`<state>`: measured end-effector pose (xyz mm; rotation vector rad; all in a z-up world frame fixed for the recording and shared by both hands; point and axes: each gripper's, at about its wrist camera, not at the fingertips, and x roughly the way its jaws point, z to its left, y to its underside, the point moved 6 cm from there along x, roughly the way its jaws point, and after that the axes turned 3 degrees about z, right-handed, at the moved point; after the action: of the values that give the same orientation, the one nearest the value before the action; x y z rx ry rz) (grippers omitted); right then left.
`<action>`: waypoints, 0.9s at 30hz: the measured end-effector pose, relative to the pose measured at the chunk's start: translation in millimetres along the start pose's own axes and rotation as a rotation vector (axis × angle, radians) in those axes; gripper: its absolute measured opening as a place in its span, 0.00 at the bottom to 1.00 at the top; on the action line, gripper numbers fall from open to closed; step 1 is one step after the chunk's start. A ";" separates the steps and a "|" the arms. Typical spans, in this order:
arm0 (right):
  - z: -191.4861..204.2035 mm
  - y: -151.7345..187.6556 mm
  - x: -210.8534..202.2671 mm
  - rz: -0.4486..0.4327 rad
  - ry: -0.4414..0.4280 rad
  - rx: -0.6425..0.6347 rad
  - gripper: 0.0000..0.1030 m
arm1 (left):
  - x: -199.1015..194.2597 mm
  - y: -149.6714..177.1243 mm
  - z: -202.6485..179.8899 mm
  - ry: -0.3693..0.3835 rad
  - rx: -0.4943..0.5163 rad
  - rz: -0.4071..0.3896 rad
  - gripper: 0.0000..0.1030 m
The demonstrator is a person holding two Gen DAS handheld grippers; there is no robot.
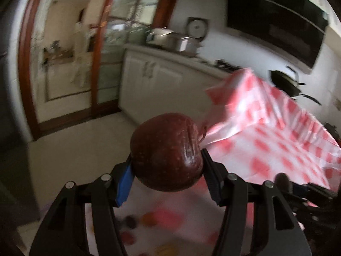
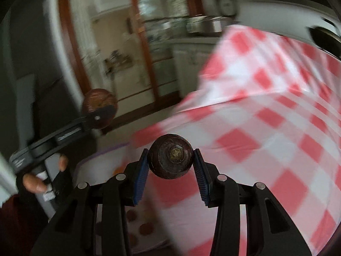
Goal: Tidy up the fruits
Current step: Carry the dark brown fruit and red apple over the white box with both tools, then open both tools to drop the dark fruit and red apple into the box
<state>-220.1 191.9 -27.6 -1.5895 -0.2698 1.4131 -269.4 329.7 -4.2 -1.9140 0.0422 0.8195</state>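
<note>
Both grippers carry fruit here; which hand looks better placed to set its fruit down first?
Probably right: the right gripper holds its mangosteen over the checkered tablecloth, while the left gripper's apple hangs beyond the table's edge, over the floor.

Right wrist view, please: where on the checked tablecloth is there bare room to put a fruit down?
The checked tablecloth lies bare to the right of the right gripper and its dark round fruit. Below the gripper, small blurred fruits crowd the cloth.
</note>
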 end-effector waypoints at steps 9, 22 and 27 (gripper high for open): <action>100.4 67.9 76.0 0.301 -0.132 -0.300 0.40 | 14.5 82.9 95.7 -0.169 -0.131 0.249 0.57; 93.1 113.6 167.3 0.543 0.033 -0.349 0.40 | 45.1 160.1 116.1 -0.350 -0.200 0.542 0.57; 90.6 114.1 182.1 0.571 0.051 -0.361 0.40 | 49.4 164.2 123.0 -0.350 -0.230 0.582 0.57</action>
<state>-289.1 304.7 -219.8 -2.1066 -0.0346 1.8238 -356.4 365.0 -193.2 -1.9641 0.3136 1.6001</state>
